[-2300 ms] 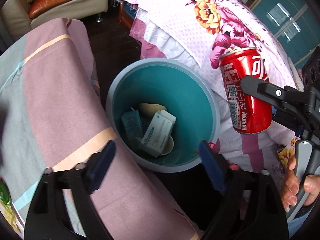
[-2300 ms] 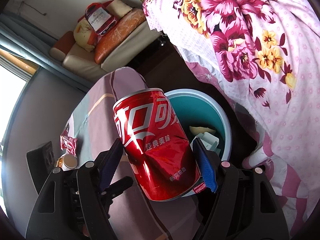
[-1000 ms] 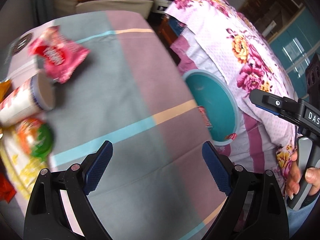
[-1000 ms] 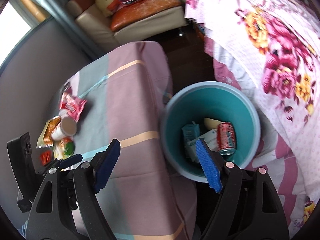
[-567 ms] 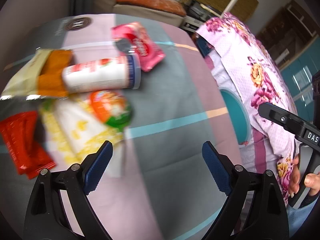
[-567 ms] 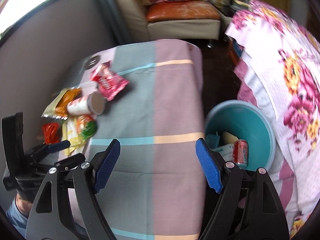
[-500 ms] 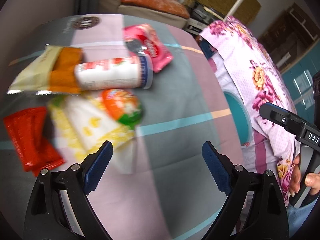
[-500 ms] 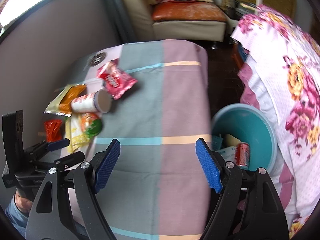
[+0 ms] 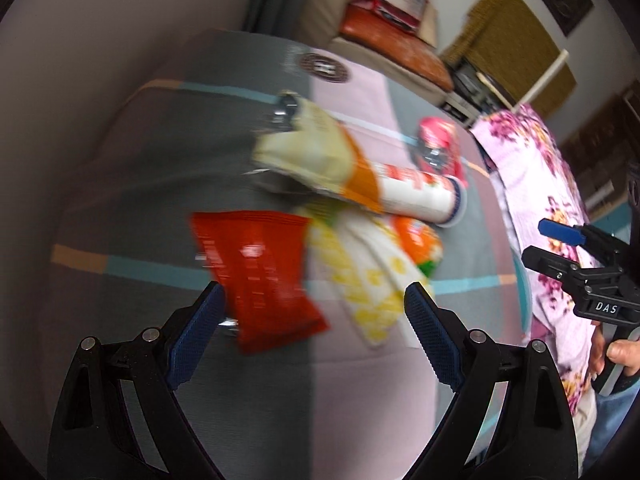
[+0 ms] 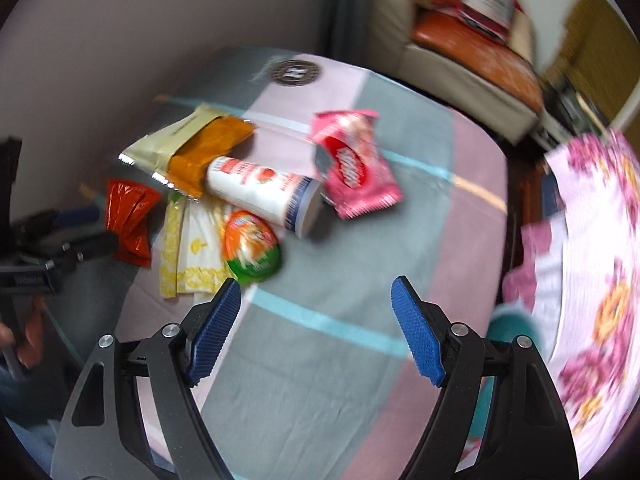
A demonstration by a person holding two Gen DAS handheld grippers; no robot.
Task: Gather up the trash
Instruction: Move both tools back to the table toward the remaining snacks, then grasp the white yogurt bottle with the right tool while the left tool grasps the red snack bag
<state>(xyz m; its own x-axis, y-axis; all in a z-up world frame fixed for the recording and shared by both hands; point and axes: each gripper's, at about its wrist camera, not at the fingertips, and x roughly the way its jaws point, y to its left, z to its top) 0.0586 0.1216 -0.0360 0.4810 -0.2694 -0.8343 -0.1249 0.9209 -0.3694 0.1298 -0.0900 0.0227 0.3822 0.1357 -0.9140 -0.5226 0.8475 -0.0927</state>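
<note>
Both wrist views are motion-blurred. The left gripper (image 9: 314, 314) stands with its jaws wide apart and nothing between the pads; the right gripper (image 10: 316, 330) likewise stands wide with nothing held.

Landmark: the white paper cup (image 10: 264, 196), lying on its side on the striped tablecloth (image 10: 320, 360), open mouth toward the bed side.

Positions relative to the cup:
- pink snack packet (image 10: 352, 168): just beside its mouth end, toward the sofa.
- cream-and-orange bag (image 10: 188, 148): touching its closed end, partly over it in the left wrist view.
- orange-and-green round lid (image 10: 250, 246): just beside it, on the near side.
- yellow-and-white wrapper (image 10: 192, 252): near side, partly under the lid.
- red wrapper (image 9: 260, 272): well beyond the yellow wrapper, farthest from the cup. In the left wrist view it lies just ahead of the left gripper's left finger.
- teal bin (image 10: 508, 324): well apart, off the table edge beside the floral bedspread (image 10: 600, 280); only a sliver of rim shows.

Change against earlier frames: 2.3 s ago the right gripper held a red can above the bin; by one second ago the can lay inside the bin. Since then both views have swung from the bin to the litter pile, which now fills the centre. The can is no longer visible.
</note>
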